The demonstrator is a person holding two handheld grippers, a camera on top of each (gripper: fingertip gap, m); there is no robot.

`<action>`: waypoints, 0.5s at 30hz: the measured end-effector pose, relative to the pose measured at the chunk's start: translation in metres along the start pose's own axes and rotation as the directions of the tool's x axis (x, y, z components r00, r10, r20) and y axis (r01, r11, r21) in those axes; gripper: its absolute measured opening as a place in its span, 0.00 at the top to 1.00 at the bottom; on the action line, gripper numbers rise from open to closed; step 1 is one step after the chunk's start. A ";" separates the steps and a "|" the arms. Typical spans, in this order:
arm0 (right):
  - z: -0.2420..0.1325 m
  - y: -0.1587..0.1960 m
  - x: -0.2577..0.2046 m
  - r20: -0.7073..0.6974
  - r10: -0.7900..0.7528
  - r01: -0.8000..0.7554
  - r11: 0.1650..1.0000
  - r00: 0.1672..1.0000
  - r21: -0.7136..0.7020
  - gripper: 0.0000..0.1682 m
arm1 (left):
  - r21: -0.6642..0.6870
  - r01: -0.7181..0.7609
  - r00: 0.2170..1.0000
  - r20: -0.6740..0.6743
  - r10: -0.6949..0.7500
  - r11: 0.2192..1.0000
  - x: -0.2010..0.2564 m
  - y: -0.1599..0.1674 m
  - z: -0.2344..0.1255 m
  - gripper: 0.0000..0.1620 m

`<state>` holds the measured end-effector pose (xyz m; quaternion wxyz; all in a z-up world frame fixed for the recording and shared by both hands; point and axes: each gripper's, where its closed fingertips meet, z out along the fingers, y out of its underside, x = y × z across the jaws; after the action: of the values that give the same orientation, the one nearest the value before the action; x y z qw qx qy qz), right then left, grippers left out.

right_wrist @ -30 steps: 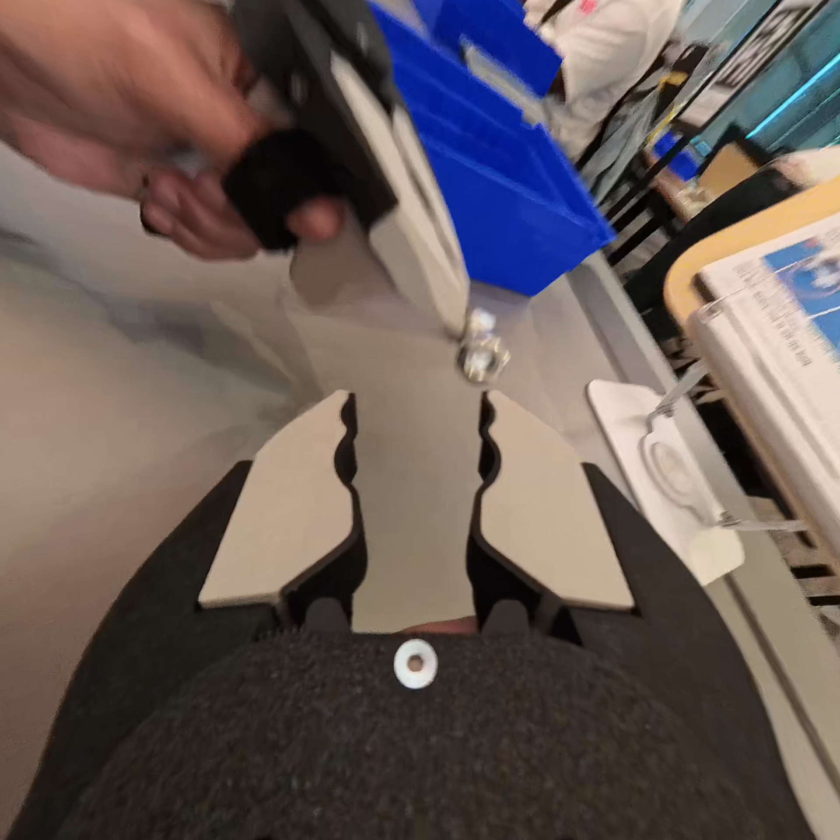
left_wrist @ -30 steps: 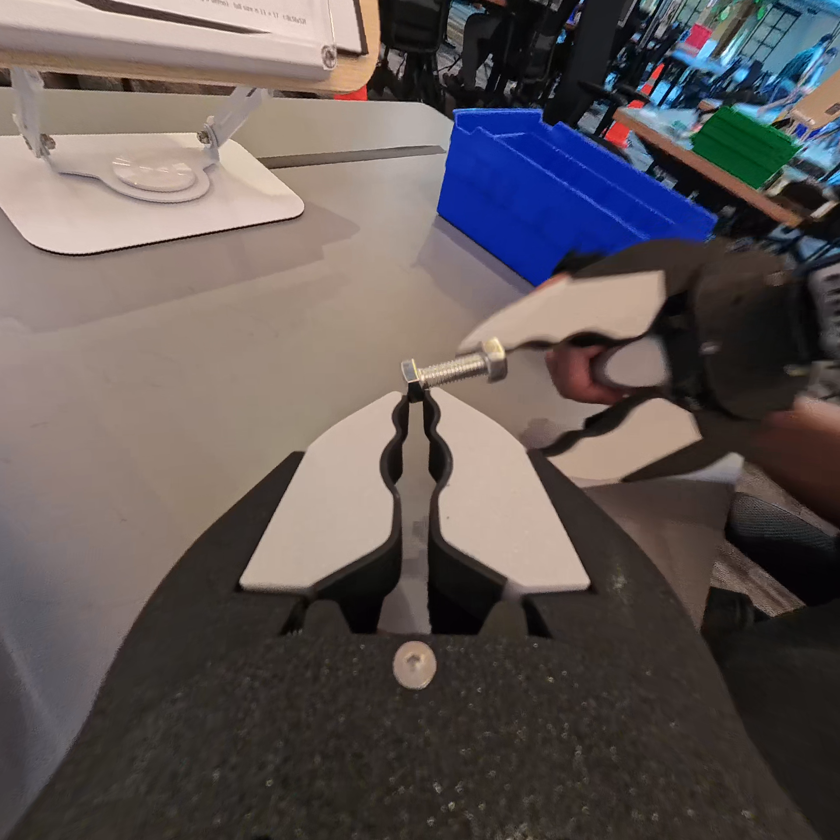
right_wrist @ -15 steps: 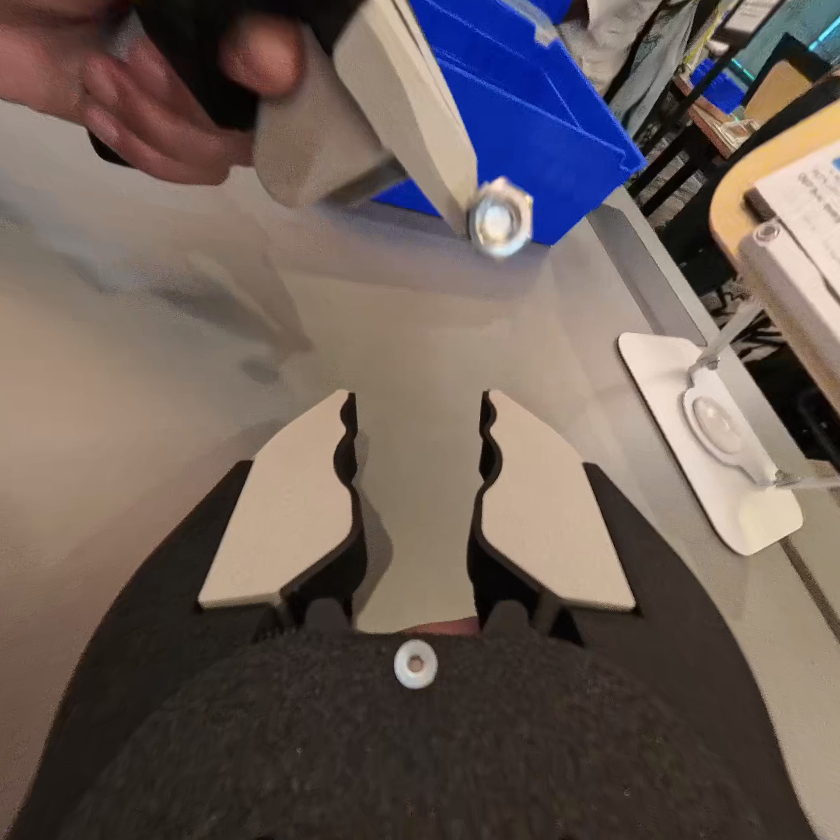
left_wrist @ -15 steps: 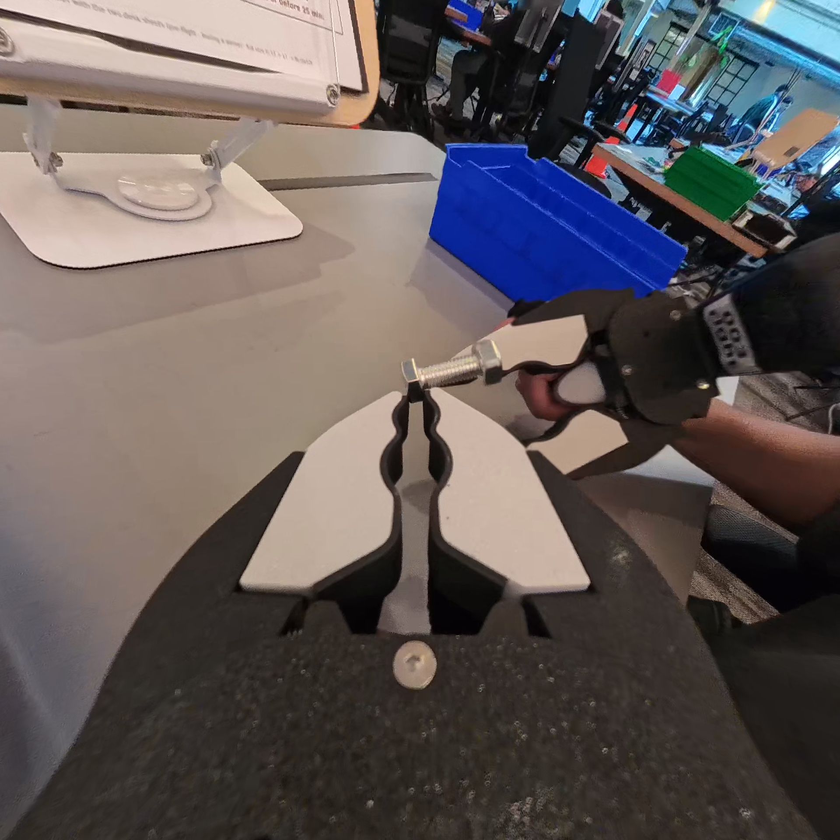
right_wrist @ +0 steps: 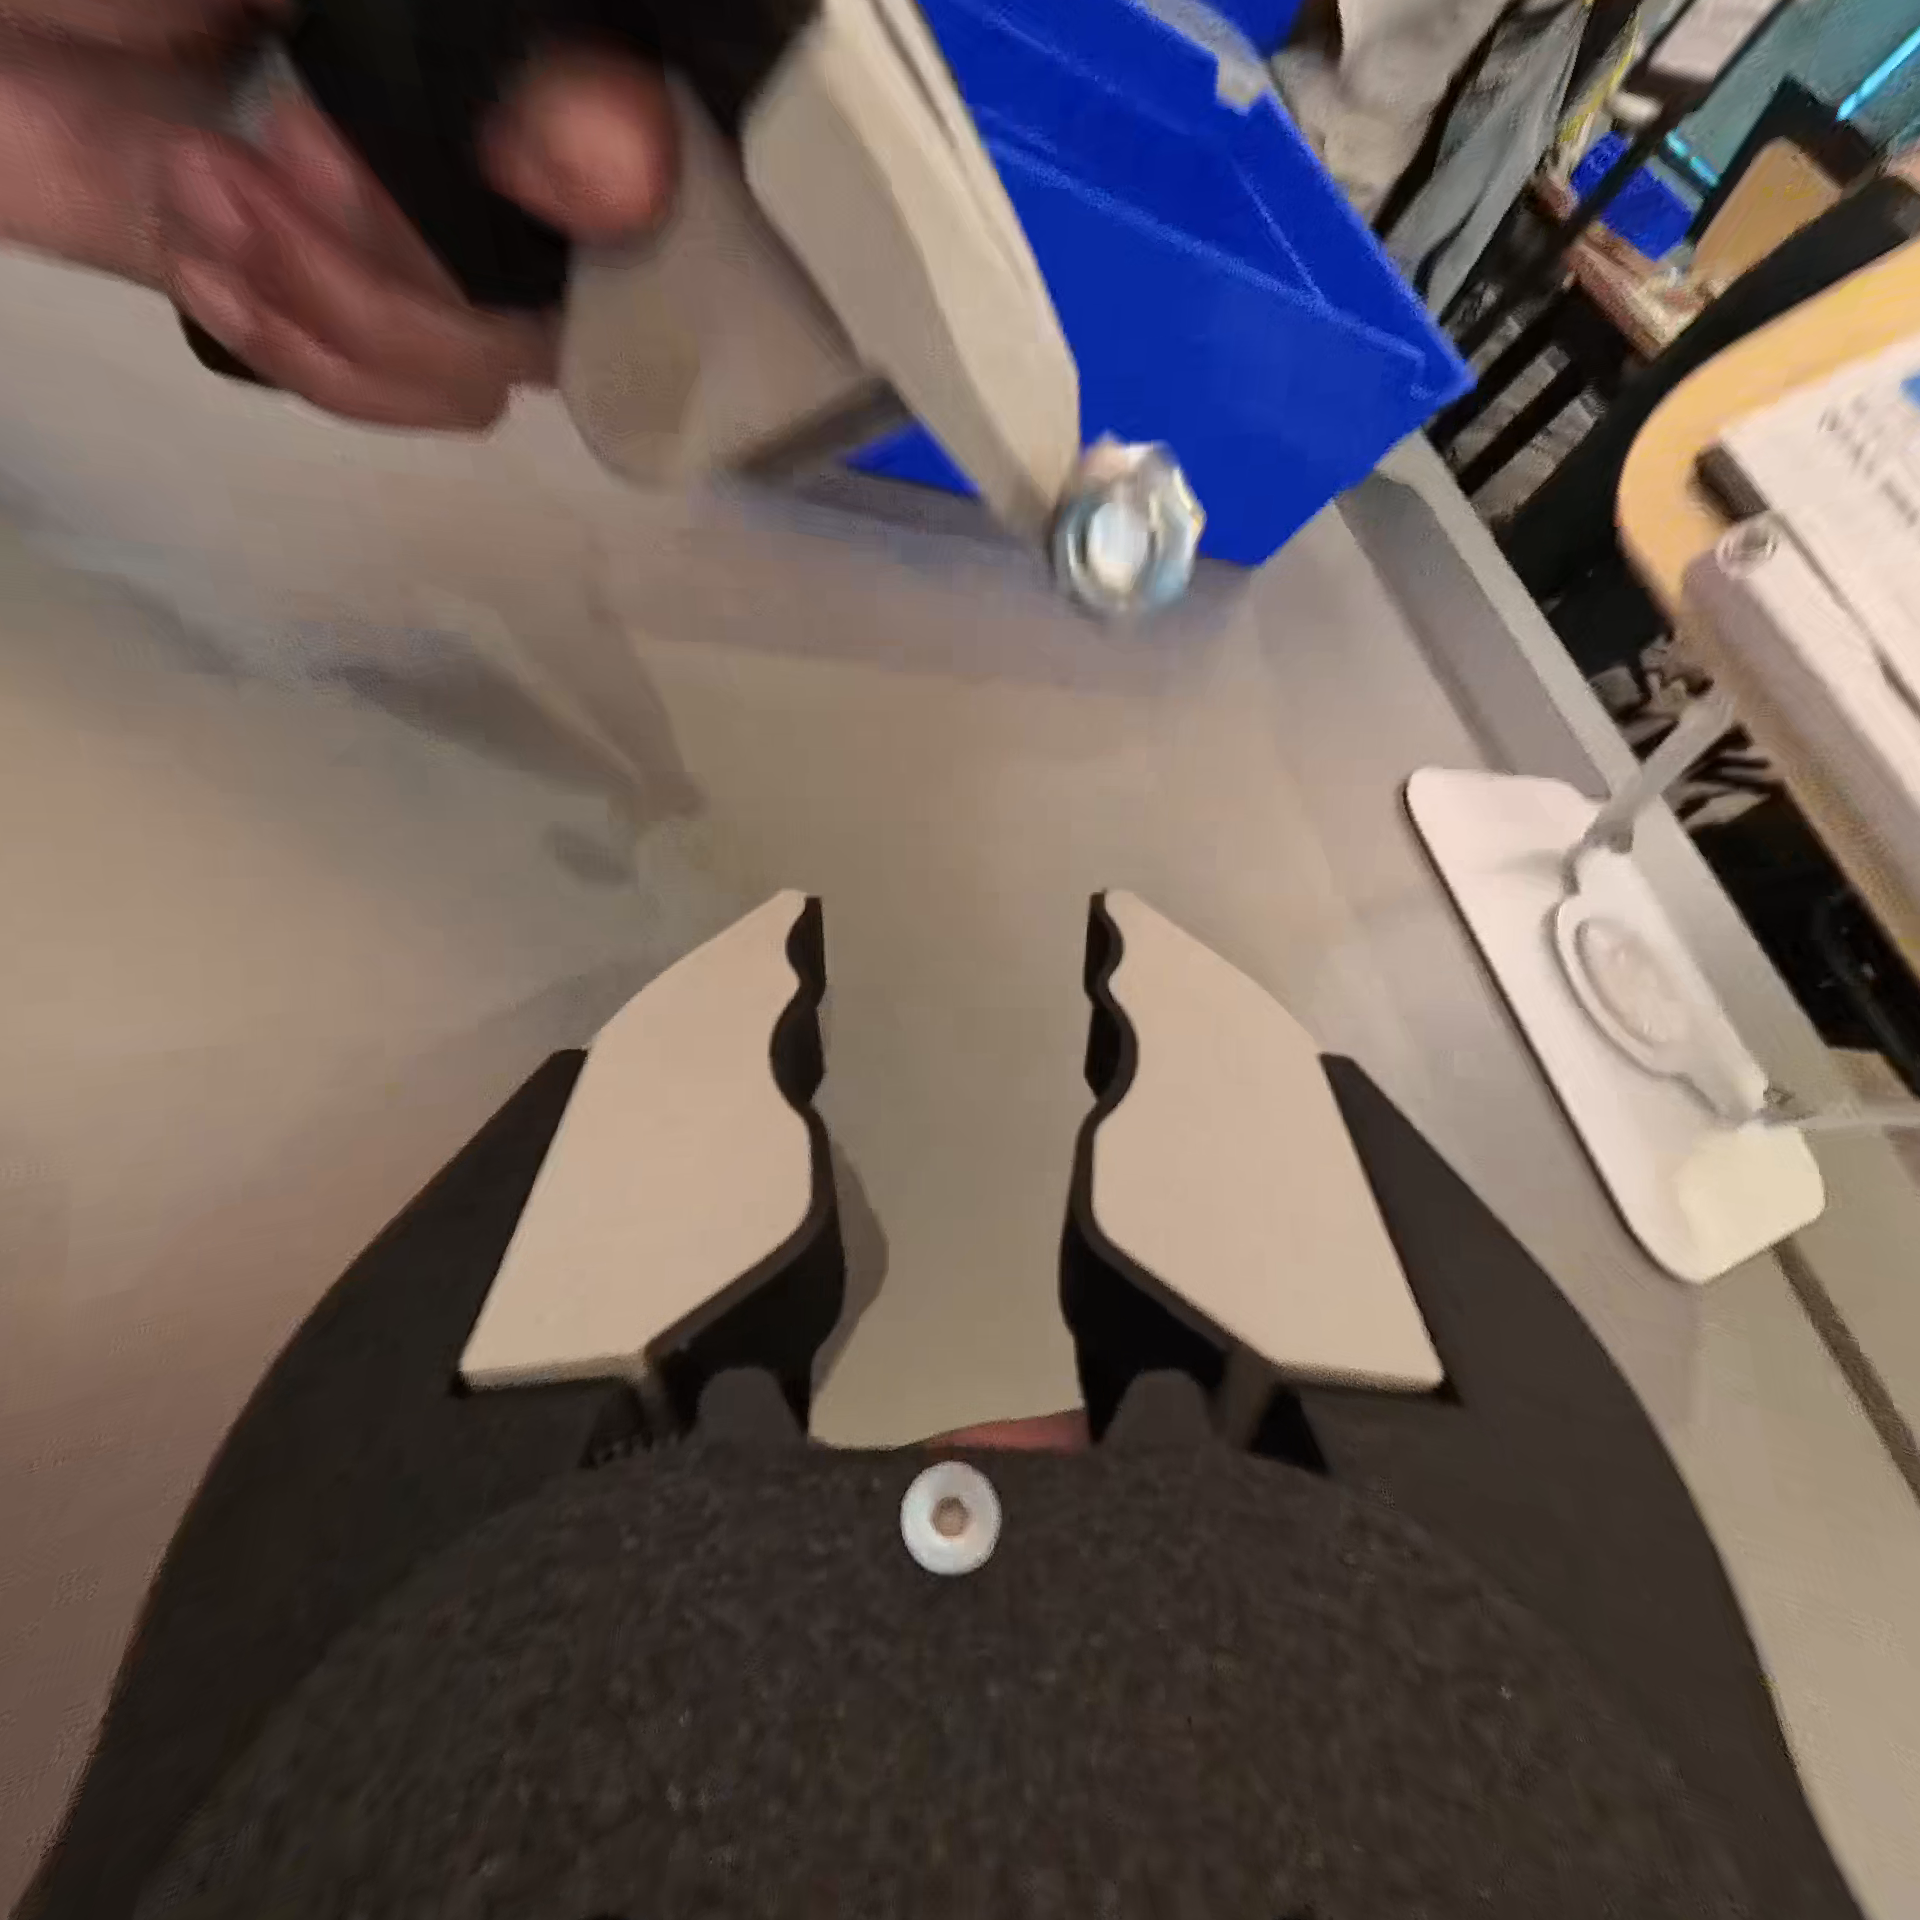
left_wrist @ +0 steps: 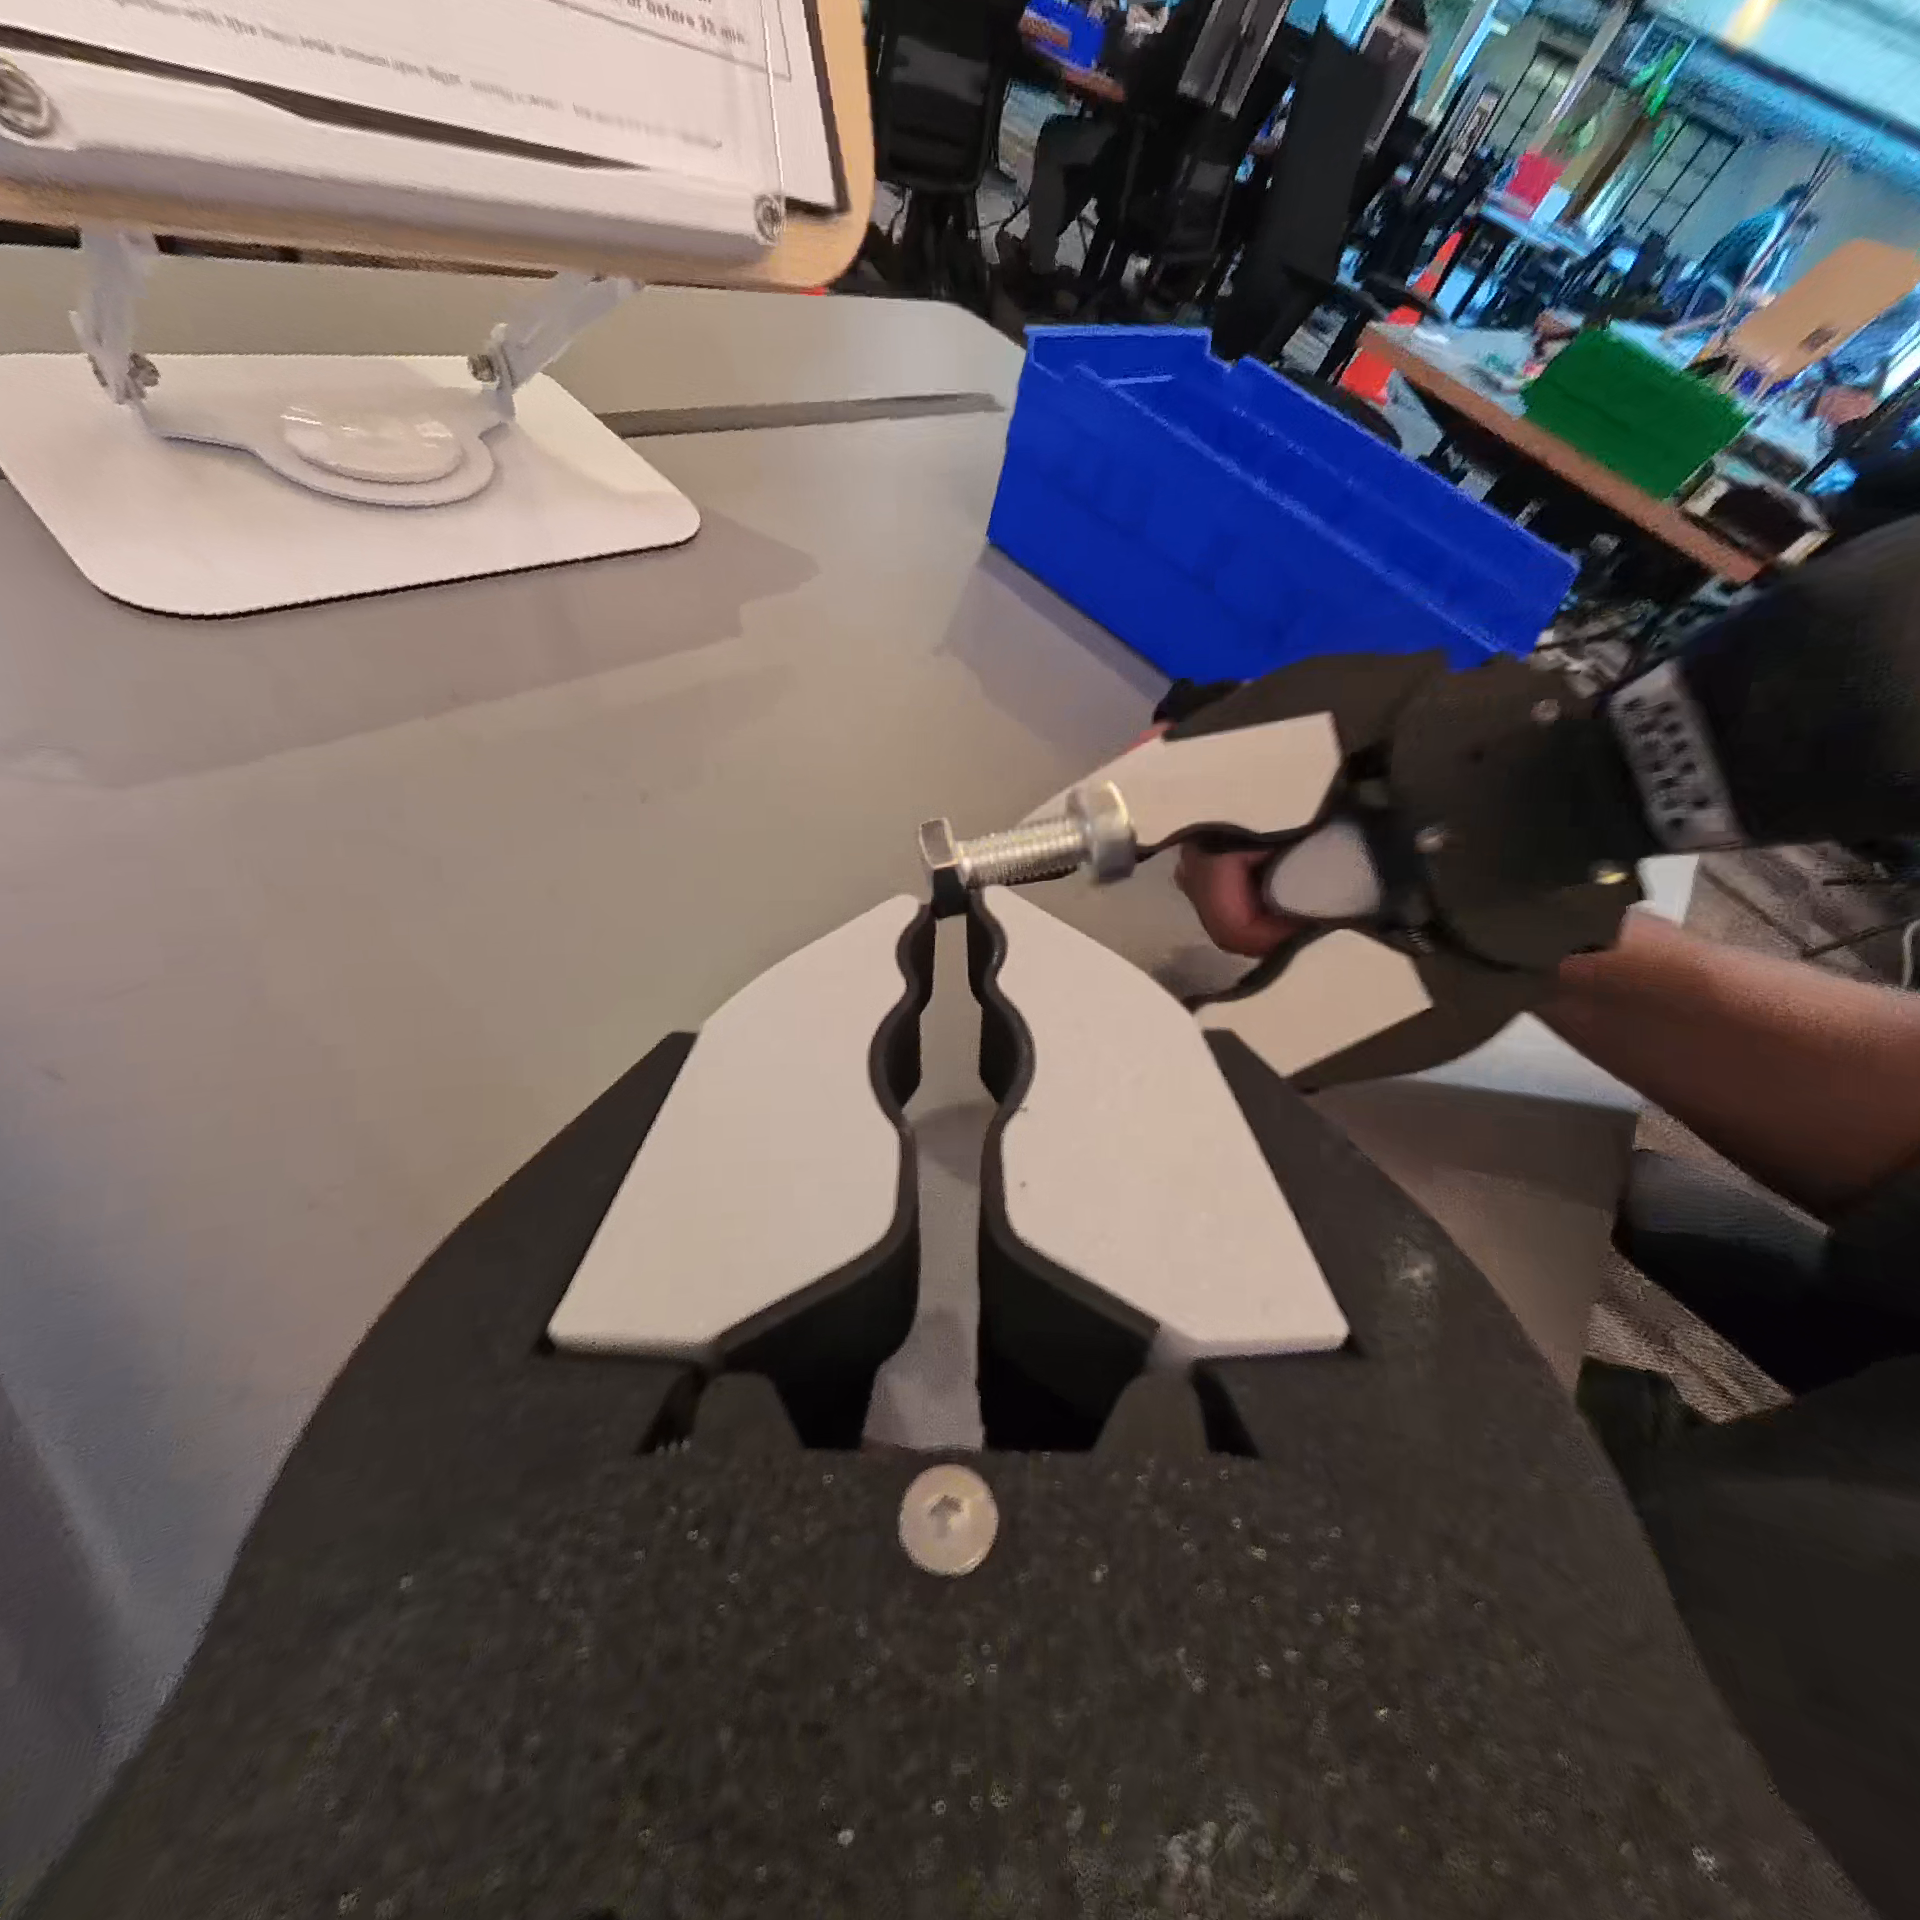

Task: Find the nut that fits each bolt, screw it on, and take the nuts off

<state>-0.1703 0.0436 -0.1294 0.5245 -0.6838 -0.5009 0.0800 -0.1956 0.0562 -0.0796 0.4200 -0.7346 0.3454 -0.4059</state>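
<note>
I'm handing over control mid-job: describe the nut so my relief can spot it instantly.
Start at the grey table, in front of the blue bin. The left tongs, above it, pinch a silver bolt by its head. The nut is the hexagonal collar on the bolt's threaded far end.

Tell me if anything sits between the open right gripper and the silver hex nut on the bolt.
Nothing visible does. The open right gripper faces the silver hex nut across bare grey table. The left gripper clamps the steel bolt by its head, leaving the nut end exposed.
</note>
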 end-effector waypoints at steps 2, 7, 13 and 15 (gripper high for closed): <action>-0.006 0.000 0.003 -0.015 0.013 -0.013 1.000 1.000 0.013 0.72 | -0.011 -0.037 0.999 0.022 0.037 0.999 -0.002 -0.001 -0.001 0.97; -0.026 -0.065 0.003 -0.055 -0.060 0.068 0.987 0.997 0.146 0.72 | -0.038 -0.048 0.998 0.027 0.049 0.998 -0.002 0.007 0.003 0.97; -0.005 -0.025 0.001 -0.039 -0.074 0.075 0.997 0.996 0.032 0.73 | -0.023 -0.052 0.998 0.016 0.052 0.998 0.002 0.003 0.001 0.97; 0.000 0.008 0.005 -0.027 -0.016 0.015 0.999 1.000 -0.039 0.72 | -0.004 -0.032 0.999 -0.004 0.031 0.999 0.005 -0.003 -0.002 0.97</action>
<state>-0.1628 0.0478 -0.1333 0.5184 -0.6910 -0.5005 0.0566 -0.1946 0.0527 -0.0749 0.4243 -0.7290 0.3585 -0.4000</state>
